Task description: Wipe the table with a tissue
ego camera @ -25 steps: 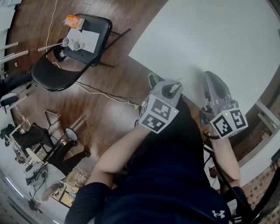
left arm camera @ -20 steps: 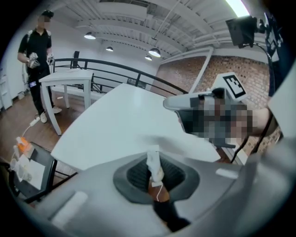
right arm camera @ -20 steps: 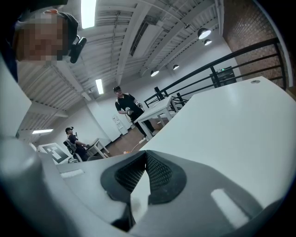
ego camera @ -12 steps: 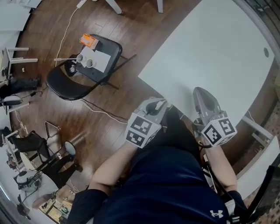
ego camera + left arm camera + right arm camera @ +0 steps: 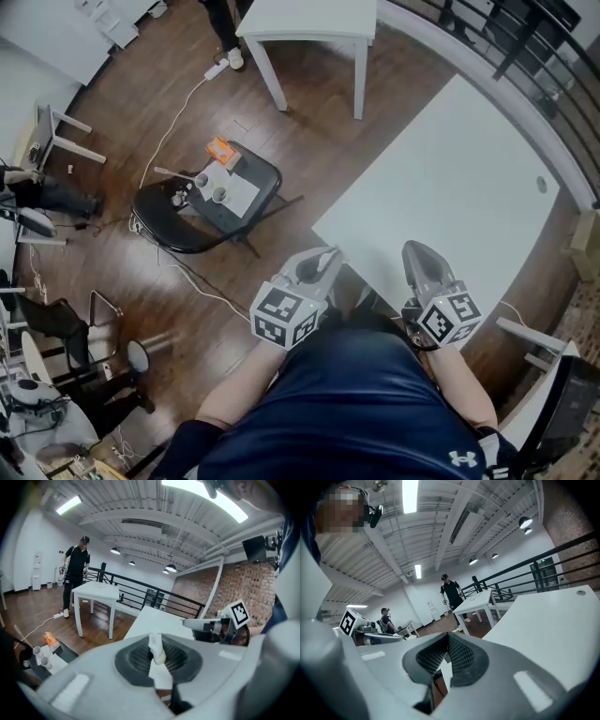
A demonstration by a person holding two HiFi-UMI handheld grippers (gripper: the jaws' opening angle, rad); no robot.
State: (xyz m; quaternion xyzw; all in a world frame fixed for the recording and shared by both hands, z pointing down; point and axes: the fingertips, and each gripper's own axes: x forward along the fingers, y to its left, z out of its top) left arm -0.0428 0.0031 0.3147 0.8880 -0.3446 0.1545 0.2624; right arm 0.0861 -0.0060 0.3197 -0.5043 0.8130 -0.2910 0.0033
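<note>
Left gripper (image 5: 158,643) was clenched on a white tissue (image 5: 157,652), a twisted scrap standing up between its dark ribbed pads with more of it trailing down behind them. Right gripper (image 5: 446,641) had its pads pressed together at the tip, and nothing could be made out held between them. In the head view both tools sat low in the frame, close against the person's body, the left one a little left of centre and the right one just right of centre.

From there the white table (image 5: 450,178) spread away toward the upper right of the frame, its long sides appearing to run from lower left up to upper right. Its near edge lay just beyond the two tips. The left gripper pointed at the table's near left corner, at or just past the rim, while the right gripper sat further in along that edge. The tissue was therefore held above and short of the surface, not pressed on it. As a judgement, the wipe would need the left tool to go forward and down toward the upper right, along the table's length.

Farther off, on the wooden floor at left of centre, stood a black folding chair (image 5: 202,211) carrying small cups, well apart from the table.
</note>
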